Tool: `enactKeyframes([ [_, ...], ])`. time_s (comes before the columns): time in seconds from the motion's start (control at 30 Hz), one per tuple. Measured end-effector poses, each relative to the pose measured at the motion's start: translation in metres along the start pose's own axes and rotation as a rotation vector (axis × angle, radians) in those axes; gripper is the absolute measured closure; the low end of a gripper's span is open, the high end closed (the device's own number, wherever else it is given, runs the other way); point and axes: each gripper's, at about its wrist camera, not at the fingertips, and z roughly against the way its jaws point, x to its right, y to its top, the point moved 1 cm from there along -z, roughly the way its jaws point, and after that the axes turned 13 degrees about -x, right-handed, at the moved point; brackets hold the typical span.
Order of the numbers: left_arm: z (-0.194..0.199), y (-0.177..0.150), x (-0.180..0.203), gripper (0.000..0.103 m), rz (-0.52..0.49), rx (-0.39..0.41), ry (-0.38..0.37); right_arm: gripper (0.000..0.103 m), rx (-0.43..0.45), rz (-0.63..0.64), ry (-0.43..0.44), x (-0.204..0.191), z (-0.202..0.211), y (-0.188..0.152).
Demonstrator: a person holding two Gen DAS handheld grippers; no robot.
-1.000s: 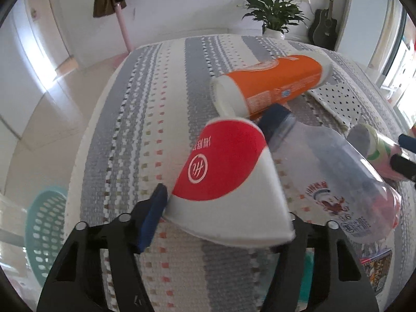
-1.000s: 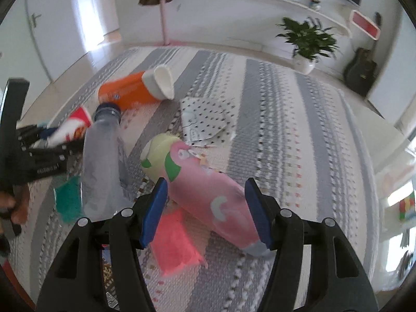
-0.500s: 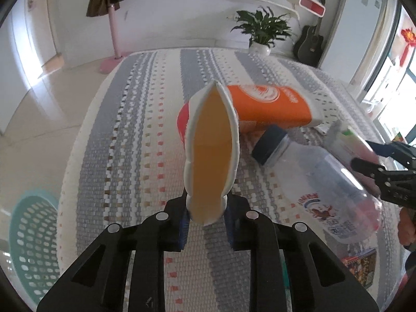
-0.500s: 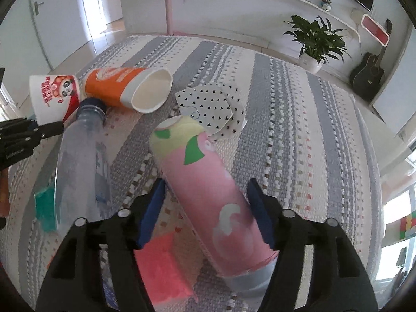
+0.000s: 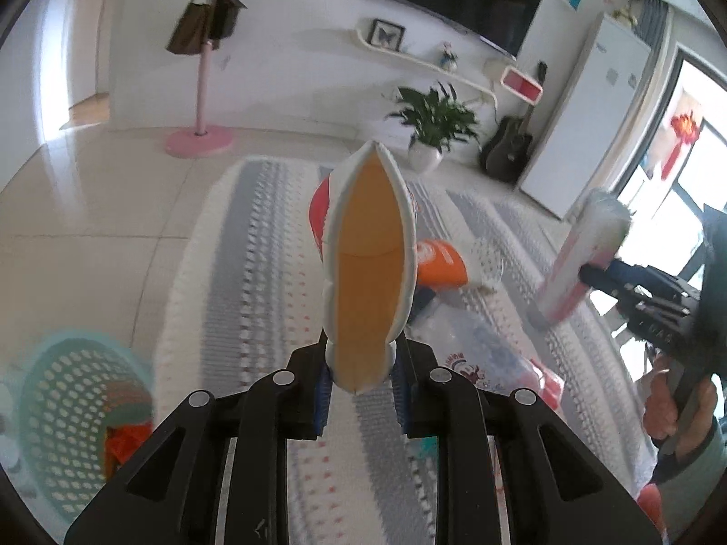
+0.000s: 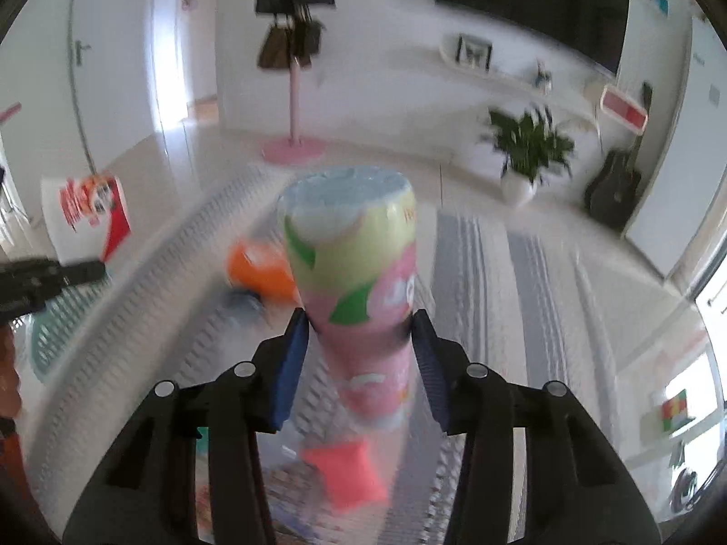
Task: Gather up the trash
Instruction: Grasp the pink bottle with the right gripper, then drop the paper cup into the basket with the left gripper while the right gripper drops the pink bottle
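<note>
- The left gripper (image 5: 361, 393) has its fingers (image 5: 321, 393) pressed tight on the lower end of a paper cup (image 5: 370, 268), squashed flat so its white rim forms a narrow pointed slit with an orange-tan inside; the cup stands up from the fingers, clear of the rug.
- The right gripper (image 6: 361, 361) is closing its fingers (image 6: 291, 368) on a pink and green tube (image 6: 359, 281), which stands upright between them, lifted off the rug; the blue pads touch its sides.
- Just beyond the right gripper, low on the rug, lies a bright pink wrapper (image 6: 350, 477), blurred.
- In the left wrist view a clear plastic bottle (image 5: 468, 345) lies on the striped rug (image 5: 254, 299) just behind the held cup, partly hidden by it.
- Further on, an orange cup (image 5: 438, 263) lies on its side, with a dotted paper (image 5: 488, 261) beside it.
- Left of the rug's edge, on the tile floor (image 5: 91, 236), sits a teal mesh basket (image 5: 72, 413) with something orange inside; bare floor runs between the basket and the rug's white border.
- A person's hand (image 5: 672, 413) grips the right gripper's handle at the right edge of the left view.
- Far back: a pink coat stand (image 5: 202, 91), a potted plant (image 5: 434, 127), and a guitar (image 5: 509, 145) along the wall, with open floor before them.
</note>
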Motion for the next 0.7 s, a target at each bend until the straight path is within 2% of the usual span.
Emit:
enactKeyframes([
  [0.17,0.051,-0.005,-0.032,0.083,0.047,0.068,0.041,0.06,0.126,0.025,0.07,-0.055,0.049,0.031],
  [0.33,0.089,-0.023,-0.077,0.083,0.118,0.094,0.109,0.061,0.166,0.078,0.209,-0.122,0.066,0.05],
  [0.57,0.103,-0.058,-0.153,0.083,0.272,0.071,0.184,0.062,0.096,0.109,0.391,-0.209,0.042,0.047],
  [0.7,0.098,-0.075,-0.187,0.083,0.337,0.04,0.217,0.062,0.032,0.125,0.476,-0.256,0.027,0.031],
])
